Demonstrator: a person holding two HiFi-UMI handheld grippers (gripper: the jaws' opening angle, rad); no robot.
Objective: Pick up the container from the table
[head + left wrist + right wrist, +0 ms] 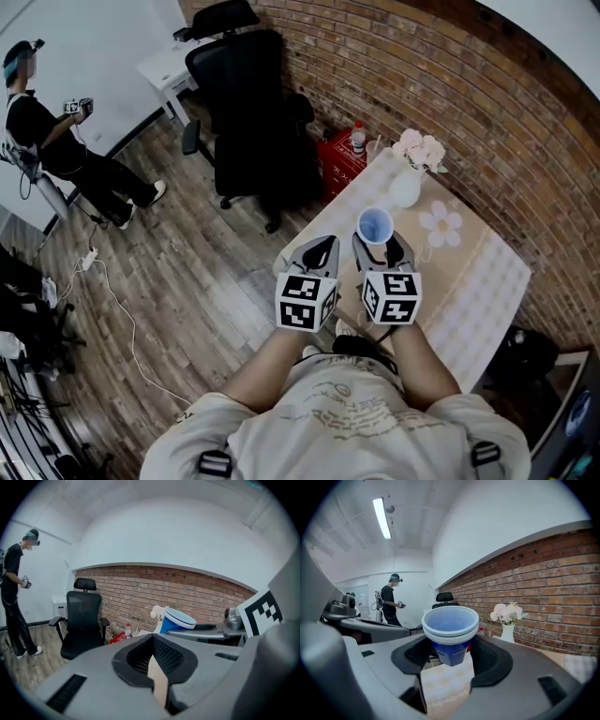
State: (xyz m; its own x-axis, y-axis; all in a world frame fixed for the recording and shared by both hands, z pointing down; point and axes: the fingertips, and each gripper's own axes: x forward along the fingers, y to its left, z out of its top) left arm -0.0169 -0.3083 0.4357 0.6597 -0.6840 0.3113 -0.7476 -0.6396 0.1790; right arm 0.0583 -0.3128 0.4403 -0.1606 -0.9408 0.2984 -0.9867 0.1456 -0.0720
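Note:
The container is a blue plastic cup (pixel 375 225) with a white rim. It hangs clear above the cloth-covered table (pixel 473 281), gripped round its body by my right gripper (pixel 377 243). In the right gripper view the cup (pixel 450 630) sits upright between the two dark pads of that gripper (pixel 450 655), with the table's cloth showing below it. My left gripper (pixel 323 246) is just left of the right one, at about the same height, shut and empty. In the left gripper view its tips (pixel 152 641) meet, and the cup (pixel 177 620) shows beyond them to the right.
A white vase of pale flowers (pixel 410 178) stands at the table's far edge by the brick wall. A black office chair (pixel 248 103) and a red box with a bottle (pixel 339 161) stand left of the table. A person (pixel 56 141) stands far left on the wooden floor.

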